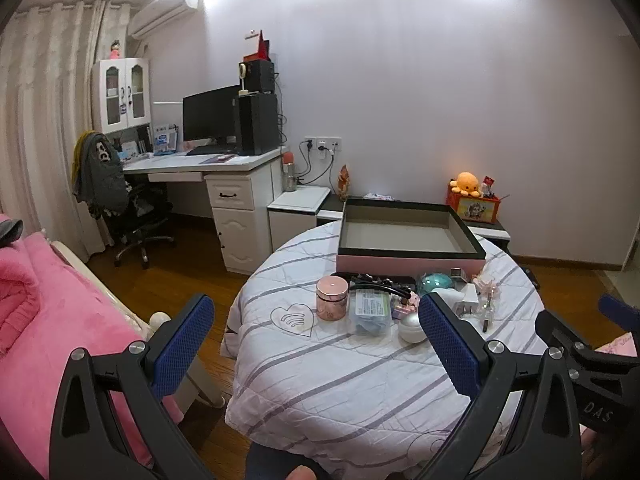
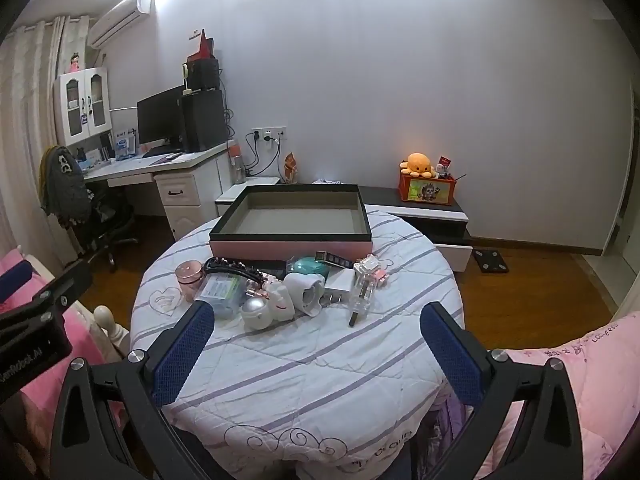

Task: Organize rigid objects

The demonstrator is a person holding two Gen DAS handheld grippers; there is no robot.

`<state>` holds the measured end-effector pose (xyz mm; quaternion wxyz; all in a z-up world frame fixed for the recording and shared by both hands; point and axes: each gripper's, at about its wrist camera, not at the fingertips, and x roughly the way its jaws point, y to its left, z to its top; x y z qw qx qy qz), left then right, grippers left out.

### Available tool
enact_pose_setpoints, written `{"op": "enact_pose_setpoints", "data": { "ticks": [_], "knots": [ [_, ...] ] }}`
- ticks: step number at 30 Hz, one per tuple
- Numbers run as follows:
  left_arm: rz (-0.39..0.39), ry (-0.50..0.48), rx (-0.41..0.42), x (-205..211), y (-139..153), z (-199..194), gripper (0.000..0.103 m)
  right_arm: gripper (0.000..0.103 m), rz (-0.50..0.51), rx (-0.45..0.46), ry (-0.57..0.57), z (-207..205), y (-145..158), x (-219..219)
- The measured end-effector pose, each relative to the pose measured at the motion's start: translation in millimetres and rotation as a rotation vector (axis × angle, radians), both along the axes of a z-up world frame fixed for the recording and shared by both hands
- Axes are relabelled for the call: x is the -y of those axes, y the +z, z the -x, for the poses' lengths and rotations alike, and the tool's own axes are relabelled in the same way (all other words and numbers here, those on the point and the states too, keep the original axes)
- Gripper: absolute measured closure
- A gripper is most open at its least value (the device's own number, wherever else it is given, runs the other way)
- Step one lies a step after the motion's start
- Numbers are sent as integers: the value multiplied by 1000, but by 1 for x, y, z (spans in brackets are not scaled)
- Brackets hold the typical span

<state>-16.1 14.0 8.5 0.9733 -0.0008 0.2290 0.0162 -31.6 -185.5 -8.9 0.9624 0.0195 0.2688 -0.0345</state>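
Note:
A round table with a striped cloth [image 1: 340,380] [image 2: 320,360] bears a pink box with a black rim [image 1: 408,258] [image 2: 292,246], open and empty. In front of it lie small items: a rose-gold jar [image 1: 332,298] [image 2: 190,276], a clear plastic case [image 1: 370,312] [image 2: 222,292], a black hair clip [image 1: 380,286] [image 2: 232,268], a white round container [image 1: 412,328] [image 2: 256,314], a white charger [image 1: 468,300] [image 2: 340,286], a clear perfume bottle [image 2: 366,284] and a teal object [image 2: 308,268]. My left gripper [image 1: 316,344] is open above the table's near side. My right gripper [image 2: 316,344] is open, near the table's front.
A white desk [image 1: 224,164] with monitor and chair stands at the back left. A low cabinet [image 2: 420,208] with an orange box and plush toy stands behind the table. A pink bed [image 1: 52,320] lies left, pink bedding [image 2: 560,380] right. The floor is wood.

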Motion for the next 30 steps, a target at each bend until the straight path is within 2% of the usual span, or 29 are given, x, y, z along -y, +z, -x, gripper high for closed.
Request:
{"op": "enact_pose_setpoints", "data": {
  "ticks": [30],
  "knots": [
    [-2, 4, -4, -6, 1, 6, 0, 0, -2, 5, 10, 4, -4, -2]
  ]
}}
